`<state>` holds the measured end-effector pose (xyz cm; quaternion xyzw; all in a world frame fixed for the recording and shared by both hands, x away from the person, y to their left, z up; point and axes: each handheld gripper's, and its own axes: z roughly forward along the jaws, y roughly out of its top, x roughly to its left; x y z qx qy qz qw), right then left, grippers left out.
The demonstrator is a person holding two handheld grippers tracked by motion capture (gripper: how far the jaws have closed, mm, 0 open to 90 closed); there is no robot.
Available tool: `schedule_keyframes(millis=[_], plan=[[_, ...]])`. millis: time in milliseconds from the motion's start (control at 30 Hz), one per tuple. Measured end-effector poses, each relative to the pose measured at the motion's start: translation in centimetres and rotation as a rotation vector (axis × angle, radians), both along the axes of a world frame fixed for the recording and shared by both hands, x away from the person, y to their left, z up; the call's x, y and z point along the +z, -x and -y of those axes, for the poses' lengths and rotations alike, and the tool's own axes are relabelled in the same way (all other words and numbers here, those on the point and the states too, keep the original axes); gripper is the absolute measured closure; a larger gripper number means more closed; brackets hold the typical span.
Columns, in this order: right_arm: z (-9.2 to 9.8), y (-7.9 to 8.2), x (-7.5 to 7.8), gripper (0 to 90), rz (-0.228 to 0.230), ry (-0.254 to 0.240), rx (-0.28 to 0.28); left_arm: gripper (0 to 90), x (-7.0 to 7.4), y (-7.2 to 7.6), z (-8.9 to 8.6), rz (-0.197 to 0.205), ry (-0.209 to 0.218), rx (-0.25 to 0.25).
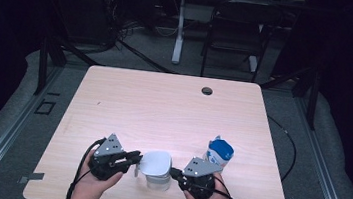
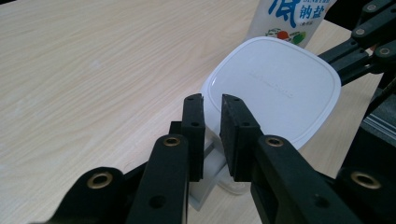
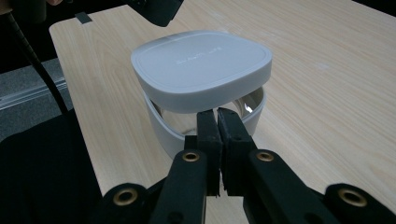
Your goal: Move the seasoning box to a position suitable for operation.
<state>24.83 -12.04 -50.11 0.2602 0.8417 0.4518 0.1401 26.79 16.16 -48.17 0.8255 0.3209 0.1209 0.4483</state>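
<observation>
Right tool (image 3: 218,116) pinches jar (image 3: 205,123) rim; left tool (image 2: 212,105) slightly spread — loose lid (image 3: 201,70) may slip off.

Container (image 1: 157,170) between tools, bag (image 1: 219,154) behind.

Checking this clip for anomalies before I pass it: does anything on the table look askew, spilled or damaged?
One thing: the white lid sits tilted on the clear container, not seated, with a gap under its near edge in the right gripper view. The right gripper is shut at the container's rim. The salt bag stands upright; nothing is spilled.
</observation>
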Motion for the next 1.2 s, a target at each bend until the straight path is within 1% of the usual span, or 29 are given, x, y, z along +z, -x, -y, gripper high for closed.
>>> schedule_keyframes(millis=[67, 200, 300, 400, 567, 667, 1033, 1167, 1200], plan=[[0.0, 0.0, 0.1, 89.0, 0.001, -0.008, 0.002, 77.6, 0.0, -0.1, -0.4, -0.004, 0.007, 0.013], [-0.2, 0.0, 0.2, 89.1, 0.002, -0.012, 0.004, 74.4, 0.1, -0.2, -1.0, 0.001, 0.018, 0.033], [-0.2, 0.0, 0.3, 89.0, 0.005, -0.011, 0.004, 72.8, 0.3, -0.2, -1.3, 0.015, 0.008, 0.047], [-0.3, 0.0, 0.4, 88.9, 0.009, -0.014, 0.007, 72.0, 0.3, -0.2, -1.6, 0.023, 0.002, 0.058], [-0.4, 0.1, 0.6, 88.6, 0.014, -0.021, 0.01, 70.4, 0.2, -0.2, -2.0, 0.02, 0.001, 0.069], [-0.5, 0.1, 0.8, 88.5, 0.017, -0.024, 0.012, 70.0, 0.1, -0.3, -2.4, 0.019, 0.006, 0.078], [-0.7, 0.1, 0.8, 88.6, 0.014, -0.024, 0.015, 68.1, 0.2, -0.6, -2.8, 0.019, 0.025, 0.098], [-0.7, 0.1, 1.0, 88.6, 0.013, -0.033, 0.012, 67.9, 0.4, -0.8, -3.4, 0.023, 0.031, 0.116], [-0.7, 0.0, 1.0, 88.6, 0.013, -0.029, 0.013, 67.9, 0.4, -0.8, -3.5, 0.023, 0.034, 0.12]])
